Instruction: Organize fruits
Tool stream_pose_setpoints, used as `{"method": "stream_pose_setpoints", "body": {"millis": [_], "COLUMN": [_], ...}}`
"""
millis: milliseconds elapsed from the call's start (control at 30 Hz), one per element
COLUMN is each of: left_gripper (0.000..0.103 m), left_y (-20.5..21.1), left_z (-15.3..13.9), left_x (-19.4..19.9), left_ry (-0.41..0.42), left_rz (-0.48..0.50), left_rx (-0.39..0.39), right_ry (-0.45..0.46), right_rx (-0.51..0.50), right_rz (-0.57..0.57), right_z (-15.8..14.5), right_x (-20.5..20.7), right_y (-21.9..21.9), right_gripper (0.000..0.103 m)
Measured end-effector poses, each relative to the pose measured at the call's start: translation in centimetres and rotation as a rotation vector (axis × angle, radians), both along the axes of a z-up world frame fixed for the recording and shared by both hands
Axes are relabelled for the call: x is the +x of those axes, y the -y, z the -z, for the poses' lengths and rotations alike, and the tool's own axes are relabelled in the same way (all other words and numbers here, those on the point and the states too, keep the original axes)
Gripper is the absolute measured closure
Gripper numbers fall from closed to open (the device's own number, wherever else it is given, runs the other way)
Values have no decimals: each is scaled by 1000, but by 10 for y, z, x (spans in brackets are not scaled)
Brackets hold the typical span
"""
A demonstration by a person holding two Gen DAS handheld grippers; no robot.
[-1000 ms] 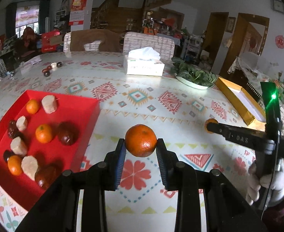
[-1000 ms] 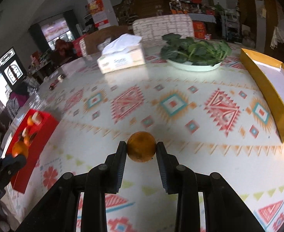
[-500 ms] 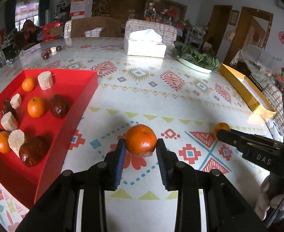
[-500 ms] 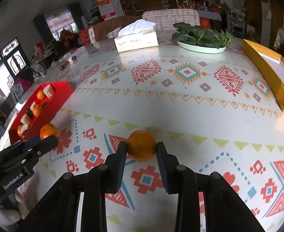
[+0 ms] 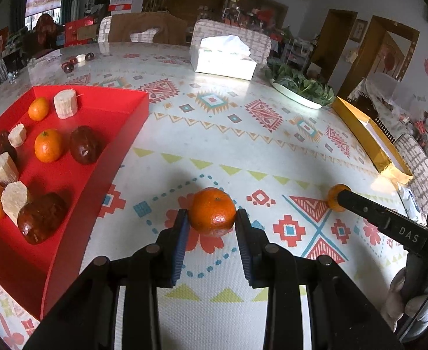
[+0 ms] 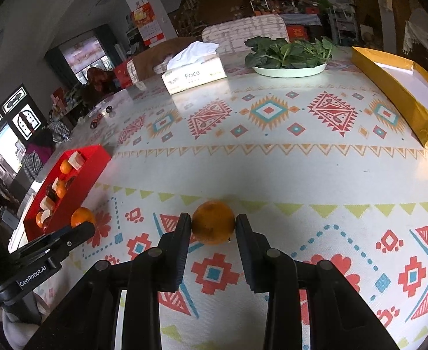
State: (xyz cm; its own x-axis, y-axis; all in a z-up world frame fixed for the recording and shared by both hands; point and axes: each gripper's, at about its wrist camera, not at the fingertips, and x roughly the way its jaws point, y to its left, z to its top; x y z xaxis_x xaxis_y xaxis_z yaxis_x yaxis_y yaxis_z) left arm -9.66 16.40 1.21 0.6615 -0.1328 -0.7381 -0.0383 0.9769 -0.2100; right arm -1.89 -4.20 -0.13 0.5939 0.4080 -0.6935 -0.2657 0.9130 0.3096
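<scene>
Your counter [image 5: 243, 151], under its patterned cloth, carries everything, and both of your hands hang over its near middle. At its left edge sits the red tray [image 5: 117, 134], the fullest container: small oranges, dark reddish-brown fruits and pale cut chunks lie mixed in it, so it reads as the unsorted source. Along the right edge lies the gold box [image 6: 400, 93], and what shows of its white inside is bare (likely a destination, though that is only a guess). At the far side, a white plate of leafy greens [image 6: 289, 55] and a tissue box [image 6: 193, 73] stand clear of the work.

Your left tool [image 5: 212, 227] is pinching a mandarin [image 5: 212, 211] at its widest part, blue pads pressed on both flanks, so the round fruit cannot roll out. Your right tool [image 6: 213, 230] grips a second orange [image 6: 213, 221] the same way, low over the cloth. Each hand carries one fruit between tray and box. Both tools point steeply down, which keeps each fruit in view ahead of the fingers.
</scene>
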Motion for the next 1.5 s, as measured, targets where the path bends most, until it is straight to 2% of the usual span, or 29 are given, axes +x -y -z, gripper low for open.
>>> {"method": "stream_pose_setpoints", "body": {"millis": [1000,1500], "left_gripper": [72,72], "left_y": [-1,-3], "left_z": [2,-1], "left_x": [1,-6], "left_ry": [-8,37], "left_rz": [13,13], "left_rx": [-29,-95], "right_ry": [11,25], "right_rx": [-7,-16], "right_rz": [13,50], "right_z": [-1,-3], "right_x": [-1,-4], "right_y": [1,4], "right_gripper": [68,68]}}
